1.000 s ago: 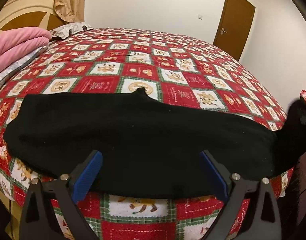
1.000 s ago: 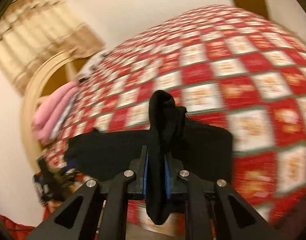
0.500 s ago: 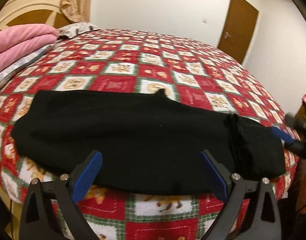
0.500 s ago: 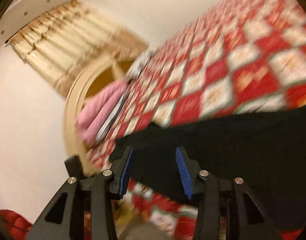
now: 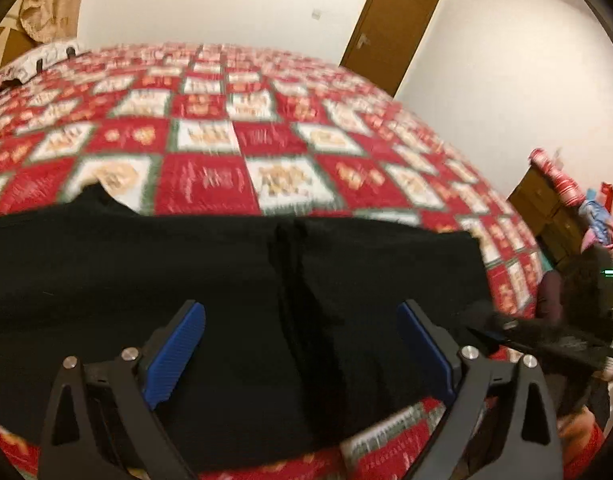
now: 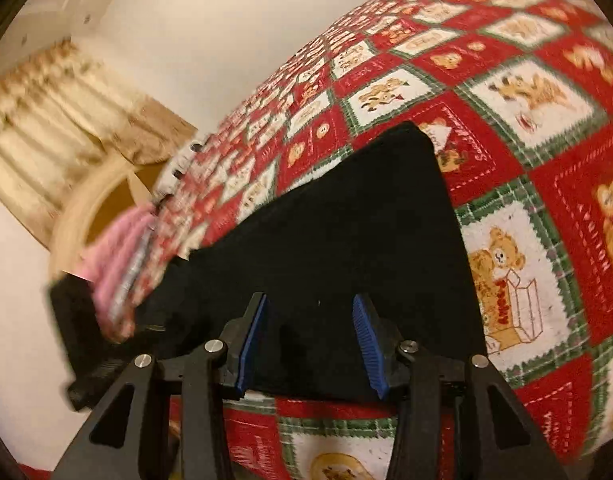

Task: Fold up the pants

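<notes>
Black pants [image 5: 234,304] lie flat along the near edge of the bed, on a red patchwork teddy-bear quilt [image 5: 210,176]. The left gripper [image 5: 302,344] hangs over them, jaws wide and empty. The right gripper [image 6: 312,338], just opened, stands half-wide above the cloth, gripping nothing

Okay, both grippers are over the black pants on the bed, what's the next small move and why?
Probably lower the open right gripper onto the near edge of the black pants and close on it. The pants lie flat on the quilt with one end folded over, and neither it nor the open left gripper holds cloth, so the next fold needs a fresh grip.
</notes>
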{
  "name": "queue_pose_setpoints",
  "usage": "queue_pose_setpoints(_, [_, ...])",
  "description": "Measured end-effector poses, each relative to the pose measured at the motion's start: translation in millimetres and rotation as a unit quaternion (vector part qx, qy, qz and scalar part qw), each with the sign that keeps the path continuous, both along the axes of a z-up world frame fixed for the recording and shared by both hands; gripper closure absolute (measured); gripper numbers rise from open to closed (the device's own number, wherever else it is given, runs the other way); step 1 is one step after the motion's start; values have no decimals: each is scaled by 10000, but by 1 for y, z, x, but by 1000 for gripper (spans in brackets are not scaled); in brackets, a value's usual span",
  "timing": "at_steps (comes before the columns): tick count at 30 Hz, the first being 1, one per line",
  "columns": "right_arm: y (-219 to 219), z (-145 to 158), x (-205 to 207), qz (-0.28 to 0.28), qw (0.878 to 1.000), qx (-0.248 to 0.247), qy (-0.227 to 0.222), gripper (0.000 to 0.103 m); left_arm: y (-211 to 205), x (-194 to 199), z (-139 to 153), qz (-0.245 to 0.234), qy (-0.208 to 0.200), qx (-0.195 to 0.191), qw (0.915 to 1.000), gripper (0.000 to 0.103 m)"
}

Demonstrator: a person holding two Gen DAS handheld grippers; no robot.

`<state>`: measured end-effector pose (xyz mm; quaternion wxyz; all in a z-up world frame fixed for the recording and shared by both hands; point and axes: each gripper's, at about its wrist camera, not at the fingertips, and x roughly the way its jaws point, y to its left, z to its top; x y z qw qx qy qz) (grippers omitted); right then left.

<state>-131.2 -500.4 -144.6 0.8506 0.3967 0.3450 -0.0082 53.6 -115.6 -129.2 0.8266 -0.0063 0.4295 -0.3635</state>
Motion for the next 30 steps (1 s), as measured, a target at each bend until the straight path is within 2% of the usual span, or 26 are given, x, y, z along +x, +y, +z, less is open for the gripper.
queue_pose_setpoints(1, [-4, -2, -1, -5, 9999, 107, -34, 56, -3, 0, -3, 101, 9, -4, 9999, 7])
queue_pose_setpoints(3, [-7, -4, -3, -50, 9997, 239, -101, 56, -8, -5, 0, 74, -13, -177, 9998, 17])
queue_pose_setpoints(5, [-7, -3, -4, -66, 9998, 166, -122, 56, -11, -9, 2, -135, 80, -286, 9995, 50])
queue_pose_setpoints(9, [-4, 1, -7, -62, 9998, -63, -156, 52, -14, -13, 3, -331, 95, -388, 9987, 72])
queue_pose_setpoints(10, [-5, 2, -8, -60, 9998, -74, -164, 50, -12, -11, 3, -344, 188, -523, 9979, 82])
queue_pose_setpoints(12, [-5, 3, -5, -65, 9998, -149, -139, 50, -8, -7, 3, -338, 391, -821, 9953, 84])
queue_pose_setpoints(14, [-5, 4, -5, -65, 9996, -234, -110, 50, -6, -4, 5, -301, 397, -892, 9948, 87])
queue_pose_setpoints(17, [-1, 9, -3, -38, 9987, -508, -27, 49, -6, -7, 13, -186, 54, -630, 9978, 87])
queue_pose_setpoints(19, [5, 10, -1, 35, 9974, -713, -32, 40, -10, -11, 15, -130, -246, -234, 9993, 86])
queue_pose_setpoints(20, [7, 11, 0, 65, 9966, -824, -40, 38, -11, -13, 12, -66, -372, 32, 9993, 79])
queue_pose_setpoints(21, [9, 11, 0, 86, 9958, -909, -36, 36, -12, -14, 7, 26, -447, 323, 9985, 77])
queue_pose_setpoints(22, [10, 11, 1, 110, 9949, -999, -23, 34, -11, -13, -1, 158, -430, 673, 9967, 64])
queue_pose_setpoints(24, [14, 12, 2, 167, 9925, -1207, 22, 34, -1, -14, -2, 215, -404, 541, 9975, 55])
queue_pose_setpoints(26, [15, 14, 2, 237, 9903, -1365, 73, 34, 4, -12, 1, 274, -363, 630, 9970, 33])
queue_pose_setpoints(28, [15, 17, 4, 307, 9895, -1401, 147, 34, 10, -12, 8, 580, -590, 822, 9932, 25])
queue_pose_setpoints(30, [2, 28, -3, 101, 9925, -1217, -40, 34, 19, -12, 19, 809, -863, 820, 9896, 25])
